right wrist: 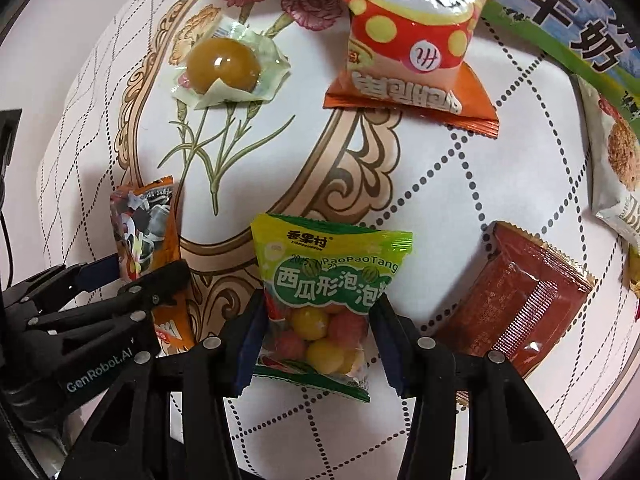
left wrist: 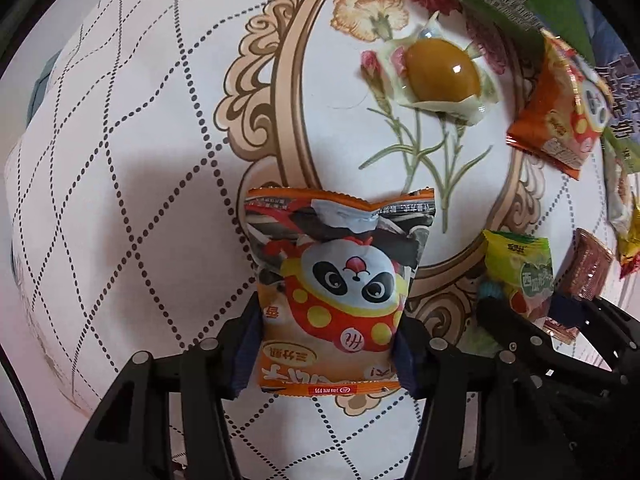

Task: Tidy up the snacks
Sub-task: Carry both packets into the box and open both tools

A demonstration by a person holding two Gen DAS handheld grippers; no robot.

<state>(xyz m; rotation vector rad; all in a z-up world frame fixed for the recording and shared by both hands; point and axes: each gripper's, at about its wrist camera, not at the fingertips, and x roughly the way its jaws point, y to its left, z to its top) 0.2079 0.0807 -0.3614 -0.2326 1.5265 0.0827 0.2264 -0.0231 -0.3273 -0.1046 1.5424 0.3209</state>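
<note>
My left gripper (left wrist: 328,344) is shut on an orange panda snack packet (left wrist: 332,280) and holds it above the patterned tablecloth; it also shows in the right wrist view (right wrist: 144,240). My right gripper (right wrist: 316,324) is shut on a green bubble-gum packet (right wrist: 324,304) with coloured balls inside, seen too in the left wrist view (left wrist: 520,276). The two grippers are side by side, left one to the left.
On the tablecloth (right wrist: 460,184) lie a wrapped brown egg (right wrist: 224,66), a second orange panda packet (right wrist: 412,40), a dark red packet (right wrist: 516,304), a white snack bag (right wrist: 616,168) and a green milk carton (right wrist: 560,12) at the far edge.
</note>
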